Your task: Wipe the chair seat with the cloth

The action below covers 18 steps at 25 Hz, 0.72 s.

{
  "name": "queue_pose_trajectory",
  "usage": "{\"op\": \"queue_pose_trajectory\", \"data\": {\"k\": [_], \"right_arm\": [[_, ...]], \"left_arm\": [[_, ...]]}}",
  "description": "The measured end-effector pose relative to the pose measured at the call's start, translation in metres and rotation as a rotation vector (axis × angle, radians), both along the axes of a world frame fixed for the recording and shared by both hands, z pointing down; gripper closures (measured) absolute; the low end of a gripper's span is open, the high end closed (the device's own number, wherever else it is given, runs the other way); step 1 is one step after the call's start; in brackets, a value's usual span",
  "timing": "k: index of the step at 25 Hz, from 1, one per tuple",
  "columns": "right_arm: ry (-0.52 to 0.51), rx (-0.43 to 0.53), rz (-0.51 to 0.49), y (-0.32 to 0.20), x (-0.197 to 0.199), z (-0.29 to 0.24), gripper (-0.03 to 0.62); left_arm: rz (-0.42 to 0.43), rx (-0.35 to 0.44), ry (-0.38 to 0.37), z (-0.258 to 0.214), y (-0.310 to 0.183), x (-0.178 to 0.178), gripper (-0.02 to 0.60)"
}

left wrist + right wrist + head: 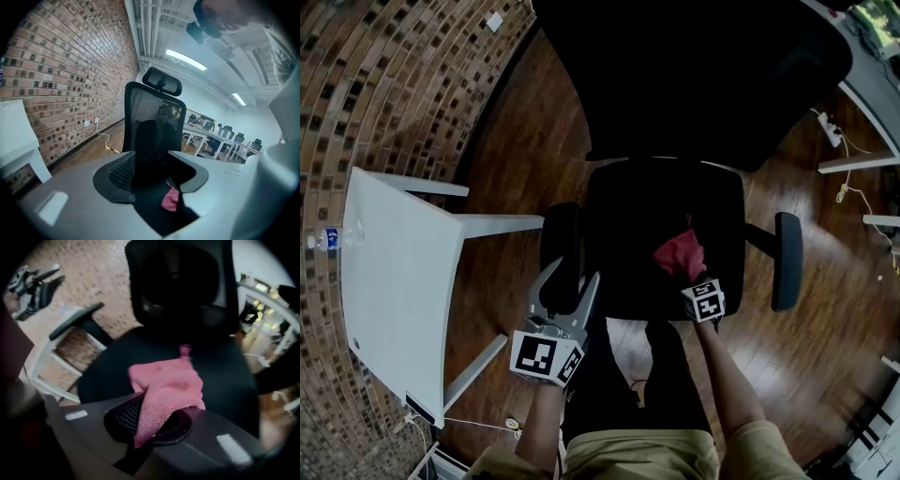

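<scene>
A black office chair faces me, its seat (pixel 647 225) dark and wide. A pink cloth (pixel 680 254) lies bunched on the seat's front right part. My right gripper (pixel 694 281) reaches in from the seat's front edge and is shut on the cloth (pixel 168 385), which drapes over the right gripper (pixel 150 420). My left gripper (pixel 573 276) hovers open and empty beside the chair's left armrest (pixel 560 246). In the left gripper view the left gripper (pixel 154 187) frames the seat, with the cloth (pixel 170 199) low between its jaws, some way off.
A white table (pixel 394 281) stands to the left with a water bottle (pixel 333 239) at its far edge. The tall backrest (pixel 694 75) rises behind the seat, and the right armrest (pixel 787 260) sticks out. A brick wall (pixel 384 84) is at left, and cables lie on the wooden floor (pixel 839 187).
</scene>
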State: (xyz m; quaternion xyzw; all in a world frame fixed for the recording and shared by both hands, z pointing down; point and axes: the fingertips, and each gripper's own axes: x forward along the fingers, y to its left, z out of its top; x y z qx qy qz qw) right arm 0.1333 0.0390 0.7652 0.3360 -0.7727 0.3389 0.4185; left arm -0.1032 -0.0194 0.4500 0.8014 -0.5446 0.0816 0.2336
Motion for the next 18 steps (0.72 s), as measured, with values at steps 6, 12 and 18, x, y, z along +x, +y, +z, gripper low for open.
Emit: {"op": "queue_pose_trajectory", "data": {"k": [6,12,18], "right_arm": [[-0.359,-0.101,-0.28,0.085,-0.243,-0.018,0.576],[-0.197,-0.078,-0.154,0.079,-0.188,0.005,0.576],[0.243,-0.063,0.231,0.038,0.089,0.016,0.576]], "left_arm": [[0.021,-0.007,-0.022,-0.002,0.005,0.0,0.385],[0.026,-0.015,-0.029,0.002,0.007,0.008,0.385],[0.026,-0.005,0.003,0.004,0.005,0.016,0.385]]}}
